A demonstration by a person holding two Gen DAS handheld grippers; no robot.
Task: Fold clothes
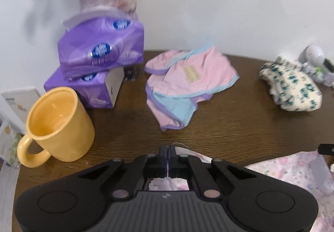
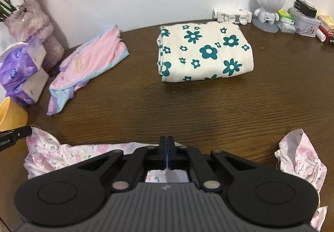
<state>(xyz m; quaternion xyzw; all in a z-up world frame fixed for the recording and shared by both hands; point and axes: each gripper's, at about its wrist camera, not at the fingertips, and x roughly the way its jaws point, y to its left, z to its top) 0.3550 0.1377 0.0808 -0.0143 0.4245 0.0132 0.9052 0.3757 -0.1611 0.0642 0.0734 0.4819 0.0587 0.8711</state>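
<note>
Both grippers clamped on floral garment [image 2: 68,154].
Left gripper [image 1: 169,147] and right gripper [image 2: 167,140]: fingers pressed together, pinching its edge (table [image 2: 208,111] beneath).

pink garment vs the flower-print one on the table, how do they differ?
The pink garment is pink with blue and purple trim; the flower-print garment is cream with teal flowers. The pink garment lies loose and rumpled, unfolded; the flower-print garment is folded into a neat thick block. The pink garment sits near the tissue packs, the flower-print garment nearer the white figurine. Both rest on the table, untouched by either gripper.
</note>
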